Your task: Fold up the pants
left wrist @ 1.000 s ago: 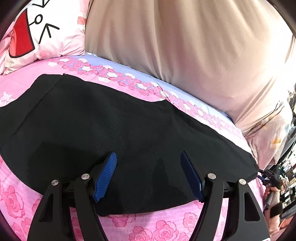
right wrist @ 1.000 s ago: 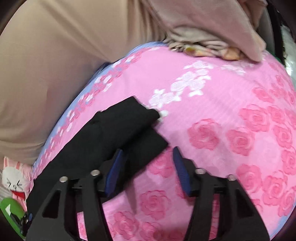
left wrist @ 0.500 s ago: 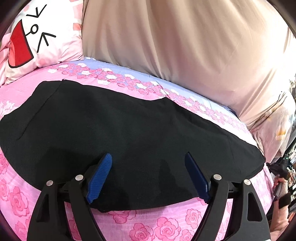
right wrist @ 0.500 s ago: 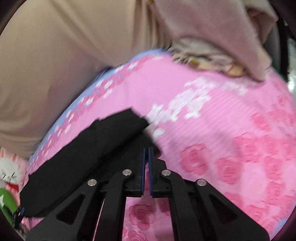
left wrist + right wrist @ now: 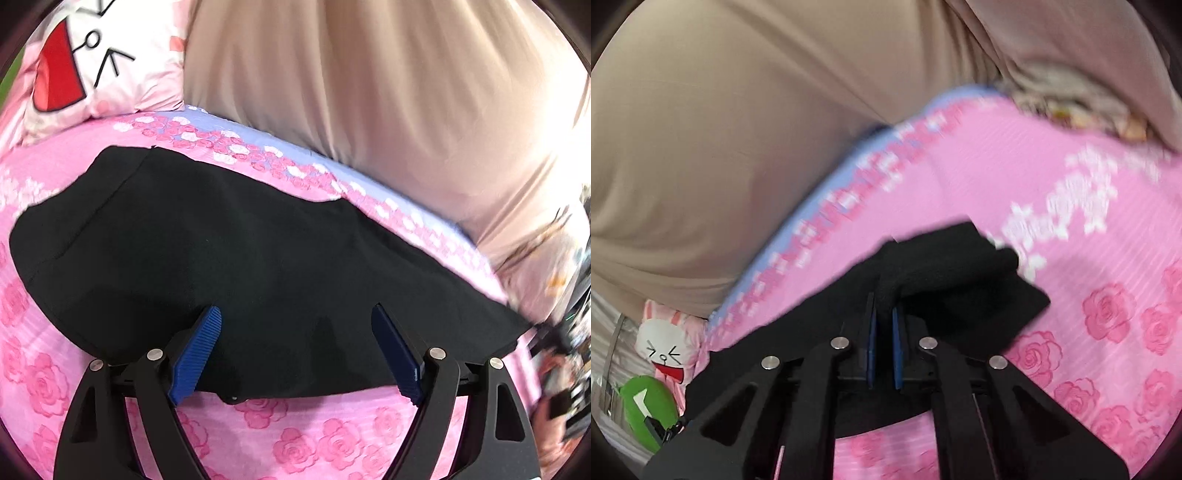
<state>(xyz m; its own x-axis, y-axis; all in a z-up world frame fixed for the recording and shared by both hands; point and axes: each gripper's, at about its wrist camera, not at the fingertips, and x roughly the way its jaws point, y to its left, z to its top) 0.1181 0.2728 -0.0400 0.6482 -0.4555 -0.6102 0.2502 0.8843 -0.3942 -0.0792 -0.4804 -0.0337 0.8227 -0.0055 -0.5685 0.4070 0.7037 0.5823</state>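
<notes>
Black pants (image 5: 258, 258) lie flat across a pink rose bedsheet (image 5: 303, 443), stretching from upper left to right. My left gripper (image 5: 295, 310) hovers over their near edge. Its jaws are opening, the blue pads (image 5: 195, 354) stand wide apart, and the cloth lies flat under them, not pinched. In the right wrist view my right gripper (image 5: 884, 301) is shut on the black pants (image 5: 960, 280) at the leg end. That bunched cloth is raised a little off the sheet (image 5: 1089, 229).
A beige quilt (image 5: 369, 92) is heaped along the far side of the bed. A cartoon pillow (image 5: 92, 62) sits at the far left. In the right wrist view there are a bunny pillow (image 5: 665, 347), a green toy (image 5: 646, 410) and crumpled cloth (image 5: 1071, 85).
My right gripper went from open to shut on the leg end and rose with it. The left jaws spread a little wider over the pants.
</notes>
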